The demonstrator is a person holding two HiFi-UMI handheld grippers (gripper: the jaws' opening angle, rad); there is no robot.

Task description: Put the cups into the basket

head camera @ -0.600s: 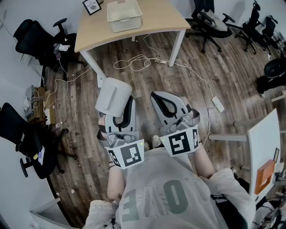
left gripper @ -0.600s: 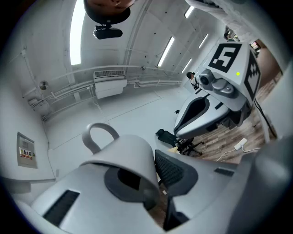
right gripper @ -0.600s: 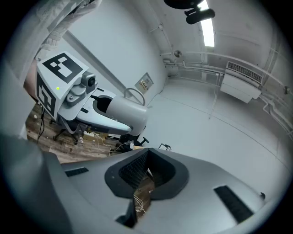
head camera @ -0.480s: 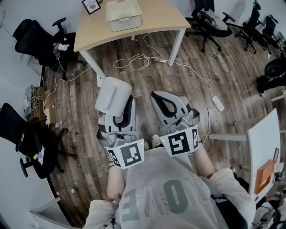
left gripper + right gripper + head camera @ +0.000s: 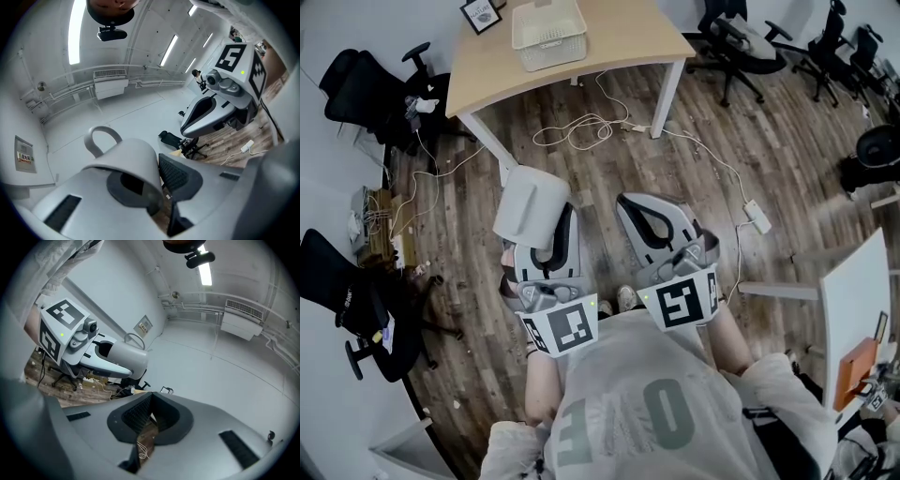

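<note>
— Where's the cup (image 5: 532, 208)?
— White, handled, tipped mouth-first onto the left gripper (image 5: 157, 183), which clamps its rim.
— And the basket (image 5: 548, 33)?
— Cream, slatted, upright on the table (image 5: 628, 42), twelve o'clock from the cup.

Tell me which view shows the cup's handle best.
The left gripper view. The cup fills the foreground there, and its loop handle stands out whole against the plain wall. The right gripper view shows the cup small and off to the side, with the handle only a thin arc. The head view shows just the cup's body, no handle.
</note>
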